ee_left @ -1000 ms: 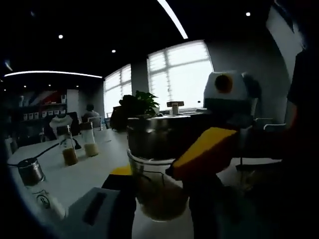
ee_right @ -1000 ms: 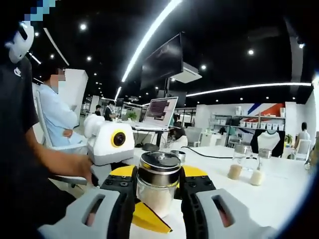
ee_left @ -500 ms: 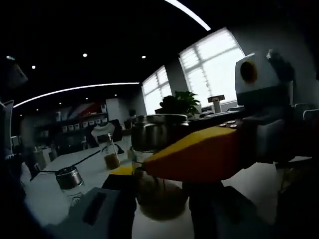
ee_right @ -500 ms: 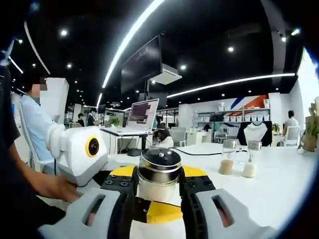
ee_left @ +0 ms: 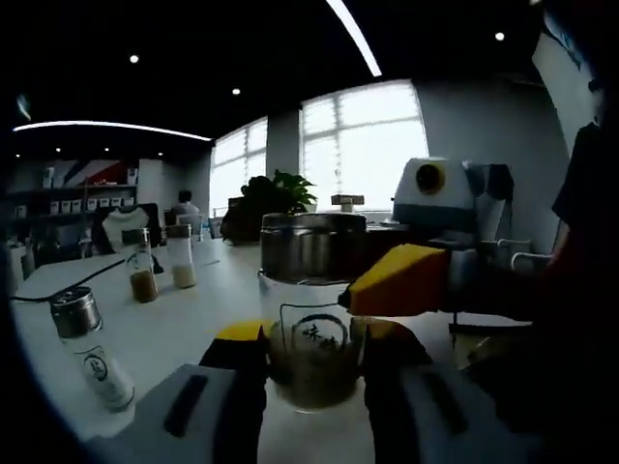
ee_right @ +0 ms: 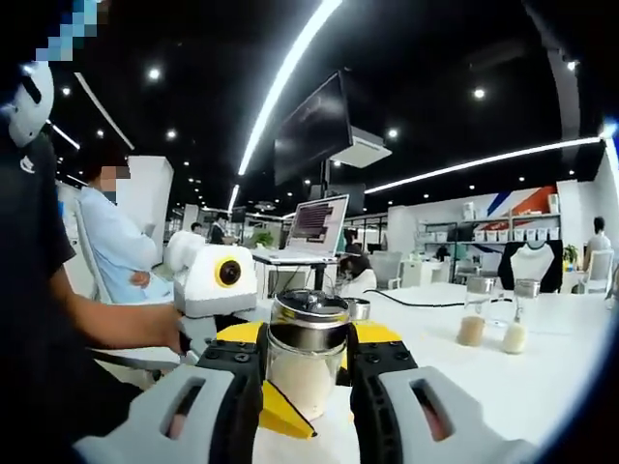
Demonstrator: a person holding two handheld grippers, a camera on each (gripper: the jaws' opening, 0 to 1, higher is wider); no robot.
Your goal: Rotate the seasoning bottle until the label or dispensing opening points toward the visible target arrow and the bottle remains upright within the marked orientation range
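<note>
Left gripper view, table: big white table (ee_left: 184,329) under everything.
Bottle: glass seasoning bottle with shiny metal cap (ee_left: 311,319), upright on the table.
Grippers: left gripper (ee_left: 311,382) and right gripper (ee_right: 305,372) both squeeze the bottle.
Arrow: yellow arrow mark (ee_right: 276,416) lies beside the bottle.
Risk: twisting too hard could tip the bottle.

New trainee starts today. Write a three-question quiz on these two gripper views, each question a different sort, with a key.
1. True or false: the seasoning bottle lies on its side.
2. What is printed on the bottle's glass in the left gripper view? A) a round logo B) a barcode C) nothing
3. Fill in: the bottle's cap is made of ____.

Key: 1 false, it stands upright between the right gripper's jaws; 2 A; 3 metal.
</note>
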